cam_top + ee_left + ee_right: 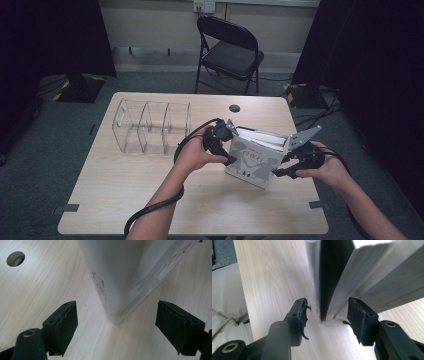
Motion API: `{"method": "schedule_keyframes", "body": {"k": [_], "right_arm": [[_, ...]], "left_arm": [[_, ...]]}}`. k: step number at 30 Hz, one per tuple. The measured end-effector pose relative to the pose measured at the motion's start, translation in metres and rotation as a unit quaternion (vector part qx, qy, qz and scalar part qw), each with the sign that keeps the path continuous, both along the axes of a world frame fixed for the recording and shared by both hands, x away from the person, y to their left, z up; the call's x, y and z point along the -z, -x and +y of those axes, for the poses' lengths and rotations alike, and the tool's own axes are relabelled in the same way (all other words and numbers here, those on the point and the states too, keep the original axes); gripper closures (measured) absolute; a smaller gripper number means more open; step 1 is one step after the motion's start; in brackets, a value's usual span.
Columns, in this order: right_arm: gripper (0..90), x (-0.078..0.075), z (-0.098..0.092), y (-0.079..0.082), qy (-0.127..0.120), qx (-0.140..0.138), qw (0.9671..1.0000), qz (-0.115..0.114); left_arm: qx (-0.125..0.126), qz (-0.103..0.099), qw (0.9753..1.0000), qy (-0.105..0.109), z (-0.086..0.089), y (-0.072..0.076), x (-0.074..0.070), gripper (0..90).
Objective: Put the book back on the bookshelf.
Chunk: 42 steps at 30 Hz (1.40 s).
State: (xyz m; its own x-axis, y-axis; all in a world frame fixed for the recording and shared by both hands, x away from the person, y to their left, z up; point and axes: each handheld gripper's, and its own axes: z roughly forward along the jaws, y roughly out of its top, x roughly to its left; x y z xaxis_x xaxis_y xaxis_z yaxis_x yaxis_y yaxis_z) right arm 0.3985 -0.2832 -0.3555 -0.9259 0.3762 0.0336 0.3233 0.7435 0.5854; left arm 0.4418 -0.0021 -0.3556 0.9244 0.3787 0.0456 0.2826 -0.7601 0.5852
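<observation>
My left hand-held gripper (pixel 226 150) has its jaws wide apart, the spine corner of the white book (pixel 252 162) standing between them, untouched, on the worktop (pixel 125 190). My right hand-held gripper (pixel 286 167) is at the book's other edge, jaws apart around the front cover and some pages. A clear divided organizer (pixel 150 125) stands just beyond my left hand-held gripper.

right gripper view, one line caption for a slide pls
Open hand-held gripper straddling the bottom corner of a white book standing on the wooden table.
</observation>
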Motion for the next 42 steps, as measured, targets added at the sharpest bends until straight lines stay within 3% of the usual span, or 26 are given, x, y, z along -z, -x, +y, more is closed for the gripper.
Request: {"method": "schedule_keyframes", "body": {"k": [3, 17, 19, 21, 24, 33, 42], "right_arm": [[49.4, 0.001, 0.000, -0.001, -0.007, -0.004, 1.0000, 0.002], [49.1, 0.000, -0.001, 0.001, -0.005, -0.003, 1.0000, -0.002], [49.0, 0.000, -0.001, 0.001, -0.002, -0.003, 1.0000, -0.004], [49.0, -0.001, 0.000, 0.001, 0.000, -0.003, 1.0000, -0.004], [49.0, 0.000, 0.000, 0.001, -0.001, -0.003, 1.0000, -0.005], [49.0, 0.000, 0.000, 0.001, -0.002, -0.004, 1.0000, -0.005], [50.0, 0.001, -0.002, -0.001, -0.009, 0.001, 0.9999, -0.008]], "left_arm": [[0.003, 0.004, 1.0000, 0.007, -0.004, -0.001, -0.003, 18.2], [0.030, -0.008, 0.9995, -0.001, -0.023, -0.003, -0.010, 18.8], [0.035, -0.007, 0.9993, 0.005, -0.024, -0.004, -0.011, 25.0], [0.035, -0.009, 0.9993, 0.001, -0.026, -0.003, -0.011, 23.9], [0.038, -0.019, 0.9991, -0.006, -0.025, -0.002, -0.011, 26.5], [0.057, -0.030, 0.9979, -0.001, -0.021, -0.004, -0.010, 31.1], [0.066, -0.026, 0.9975, 0.002, -0.015, 0.008, -0.013, 40.6]]}}
